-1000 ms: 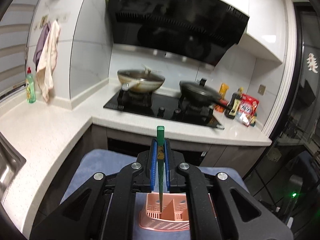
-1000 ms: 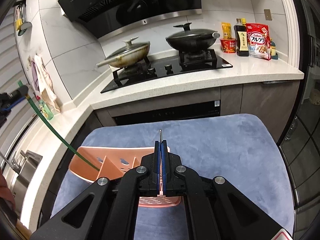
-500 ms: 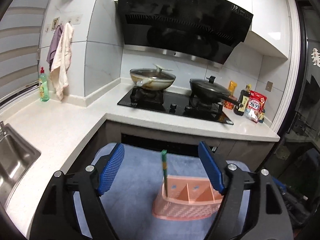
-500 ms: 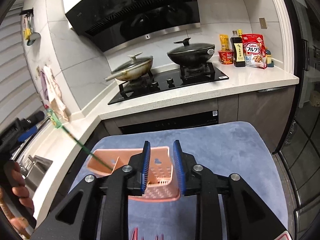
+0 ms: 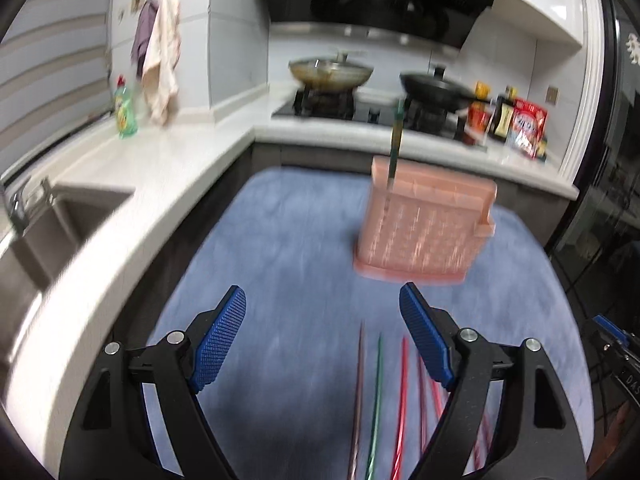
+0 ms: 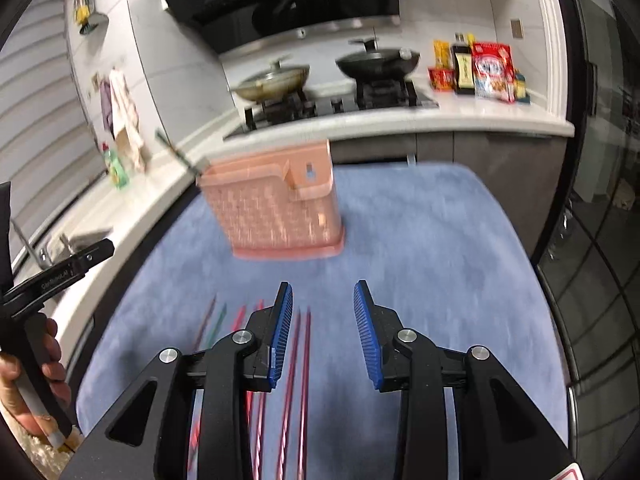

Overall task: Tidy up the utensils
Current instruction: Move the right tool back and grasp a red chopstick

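Each gripper had a matte black angular frame with triangular cut-outs, silver round screws at the pivots, and two blue ridged pads (image 5: 218, 340). The left gripper (image 5: 323, 336) and right gripper (image 6: 323, 334) matched. At nine o'clock, white lettering marked a black arm.

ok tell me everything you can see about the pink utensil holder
The pink utensil holder is a salmon-pink plastic caddy with woven-look perforated walls, a flared base and a taller back panel with a small hanging slot. It stands upright on the blue mat, in front of the counter. A dark green chopstick leans out of its left end. Motion blur hides any inner dividers. Neither tool touches it; more chopsticks lie on the mat nearer the cameras.
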